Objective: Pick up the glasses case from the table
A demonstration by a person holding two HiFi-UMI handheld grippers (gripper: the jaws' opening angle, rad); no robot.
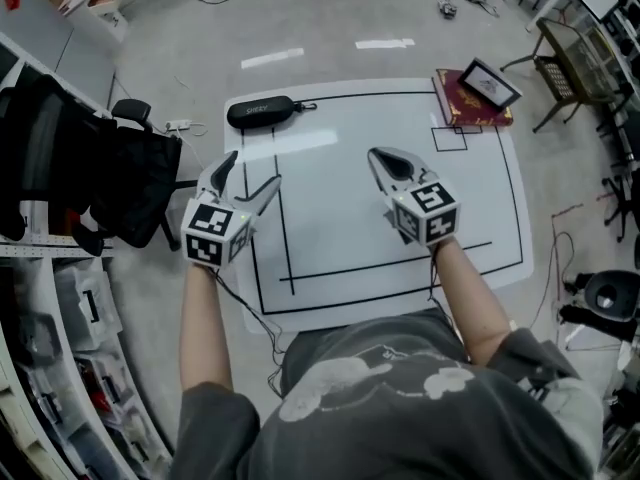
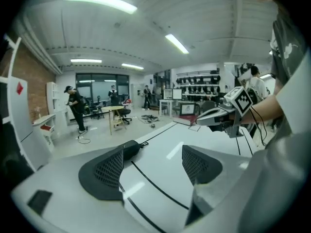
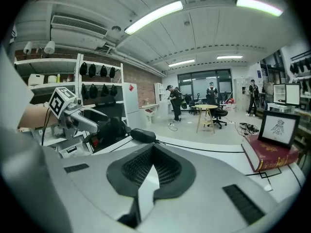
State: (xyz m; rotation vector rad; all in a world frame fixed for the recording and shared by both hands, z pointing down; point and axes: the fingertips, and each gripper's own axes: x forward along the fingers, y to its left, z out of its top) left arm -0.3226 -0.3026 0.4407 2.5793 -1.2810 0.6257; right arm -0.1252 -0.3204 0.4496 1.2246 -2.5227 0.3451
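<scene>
Glasses case (image 1: 260, 112) lies on the tabletop (image 1: 350, 218); left tongs (image 1: 253, 168), spread and empty, face it, likely for the grab; right tongs (image 1: 380, 156) are pressed together.

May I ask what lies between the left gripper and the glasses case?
Only bare white table with a black line lies between the left gripper and the glasses case, as the head view shows.

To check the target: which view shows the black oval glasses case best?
The head view: the black oval glasses case lies whole, from above. The left gripper view hides part behind a jaw; the right gripper view shows it small.
</scene>
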